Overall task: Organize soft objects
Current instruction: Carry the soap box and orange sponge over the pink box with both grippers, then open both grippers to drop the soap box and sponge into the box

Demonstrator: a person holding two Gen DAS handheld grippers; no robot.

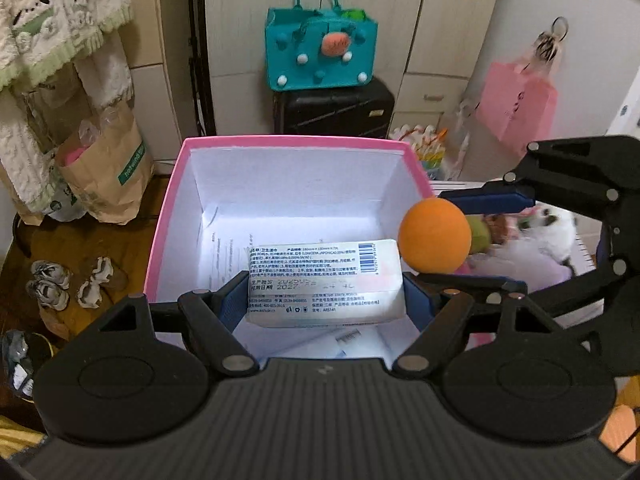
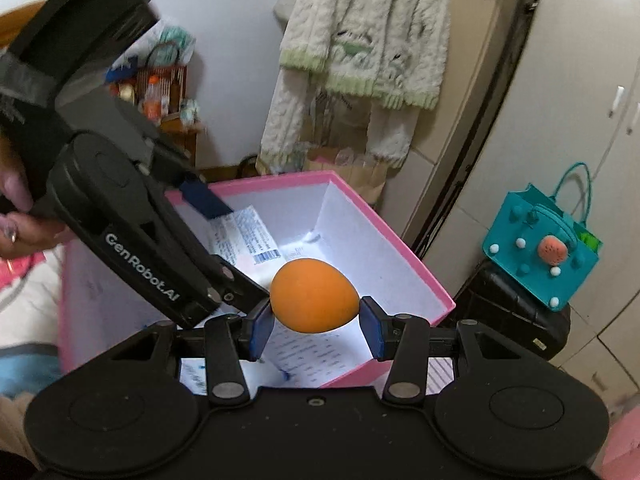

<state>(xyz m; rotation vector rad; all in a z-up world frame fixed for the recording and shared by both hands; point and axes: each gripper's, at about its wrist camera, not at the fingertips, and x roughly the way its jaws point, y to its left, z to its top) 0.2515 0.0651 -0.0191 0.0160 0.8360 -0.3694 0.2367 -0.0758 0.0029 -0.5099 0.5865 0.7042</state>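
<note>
A pink box (image 1: 292, 142) with white walls stands open, printed paper sheets on its floor. My left gripper (image 1: 326, 296) is shut on a white pack of wet wipes (image 1: 324, 276) and holds it over the box's near side. From the right, my right gripper (image 1: 432, 238) holds an orange foam ball (image 1: 434, 236) at the box's right rim. In the right wrist view the right gripper (image 2: 316, 322) squeezes the ball (image 2: 314, 296) between its blue pads above the box (image 2: 400, 248). The left gripper (image 2: 232, 240) reaches in from the upper left with the wipes pack (image 2: 248, 236).
A teal felt bag (image 1: 320, 52) sits on a black suitcase (image 1: 334, 110) behind the box. Brown paper bags (image 1: 108, 172) and shoes (image 1: 52, 286) are on the floor at left. Plush toys (image 1: 536, 248) lie to the right. A hand (image 2: 16, 216) grips the left gripper.
</note>
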